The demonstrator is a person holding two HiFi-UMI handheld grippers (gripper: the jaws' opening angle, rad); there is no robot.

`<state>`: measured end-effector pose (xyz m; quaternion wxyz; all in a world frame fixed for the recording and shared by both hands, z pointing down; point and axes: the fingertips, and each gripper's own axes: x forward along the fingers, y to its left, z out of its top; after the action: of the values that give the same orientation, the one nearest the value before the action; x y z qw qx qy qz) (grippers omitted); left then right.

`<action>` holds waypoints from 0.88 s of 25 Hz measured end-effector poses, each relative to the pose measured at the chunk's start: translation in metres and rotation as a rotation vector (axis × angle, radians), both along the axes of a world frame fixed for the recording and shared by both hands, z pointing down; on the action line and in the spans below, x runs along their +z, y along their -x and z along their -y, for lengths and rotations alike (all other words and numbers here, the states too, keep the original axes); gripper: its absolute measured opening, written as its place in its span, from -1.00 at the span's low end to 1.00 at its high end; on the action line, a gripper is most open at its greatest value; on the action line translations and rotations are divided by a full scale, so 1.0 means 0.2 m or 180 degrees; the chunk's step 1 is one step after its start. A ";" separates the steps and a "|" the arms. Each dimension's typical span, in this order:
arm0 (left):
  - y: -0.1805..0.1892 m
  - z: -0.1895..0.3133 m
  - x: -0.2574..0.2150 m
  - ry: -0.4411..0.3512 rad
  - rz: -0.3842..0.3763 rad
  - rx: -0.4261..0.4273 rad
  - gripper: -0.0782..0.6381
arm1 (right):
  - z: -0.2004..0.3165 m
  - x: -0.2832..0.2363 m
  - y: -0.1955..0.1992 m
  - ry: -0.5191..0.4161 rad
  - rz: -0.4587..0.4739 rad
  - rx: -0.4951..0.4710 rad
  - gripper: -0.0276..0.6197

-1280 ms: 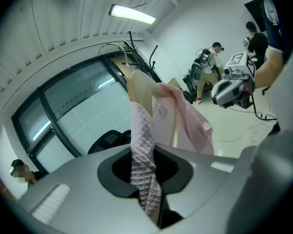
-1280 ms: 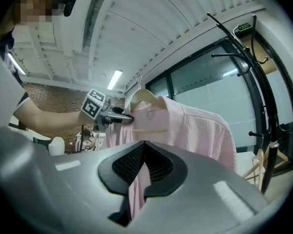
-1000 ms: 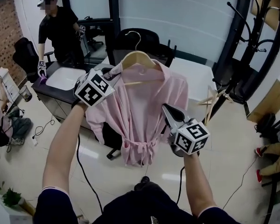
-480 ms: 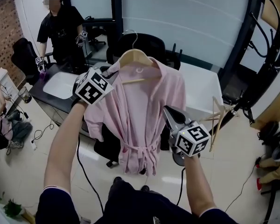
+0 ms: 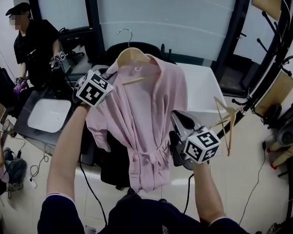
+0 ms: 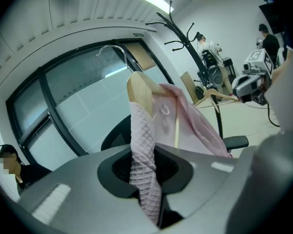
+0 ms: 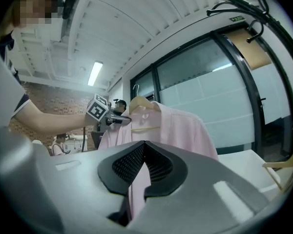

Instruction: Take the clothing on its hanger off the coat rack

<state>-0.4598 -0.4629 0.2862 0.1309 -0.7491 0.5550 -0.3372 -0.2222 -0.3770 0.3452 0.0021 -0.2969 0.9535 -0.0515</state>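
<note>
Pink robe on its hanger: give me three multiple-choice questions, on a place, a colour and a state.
1. In the head view, the coat rack stands on which side of the robe? A left; B right; C directly below.
2. The hanger is: A black plastic; B red wire; C pale wood with a metal hook.
3. The left tongs are: A shut on the robe; B open and empty; C shut on a cup.
Answers: B, the black rack rises at the right edge; C, pale wood shows above the robe; A, quilted pink fabric is pinched between them.

Left claw (image 5: 116, 73), right claw (image 5: 175, 116), both clenched.
</note>
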 end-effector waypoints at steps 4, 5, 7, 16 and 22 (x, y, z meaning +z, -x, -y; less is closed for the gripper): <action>0.07 0.20 -0.02 -0.0028 0.0009 0.0103 -0.62 | 0.08 0.02 0.00 0.0061 0.0004 0.0298 -0.91; 0.08 0.24 -0.02 -0.0037 0.0013 0.0121 -0.62 | 0.10 0.03 0.00 0.0077 0.0003 0.0363 -0.91; 0.11 0.31 -0.03 -0.0053 0.0020 0.0137 -0.62 | 0.13 0.04 -0.01 0.0099 -0.0009 0.0462 -0.91; 0.02 0.40 0.07 -0.0050 0.0025 0.0253 -0.62 | 0.15 0.11 -0.10 0.0164 -0.0052 0.0640 -0.91; -0.07 0.35 0.33 0.0108 -0.0037 0.0346 -0.62 | 0.15 0.19 -0.13 0.0294 -0.0120 0.0621 -0.91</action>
<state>-0.4463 -0.5325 0.3524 0.1330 -0.7822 0.5085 -0.3346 -0.1966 -0.4061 0.3828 -0.0245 -0.3889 0.9166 -0.0894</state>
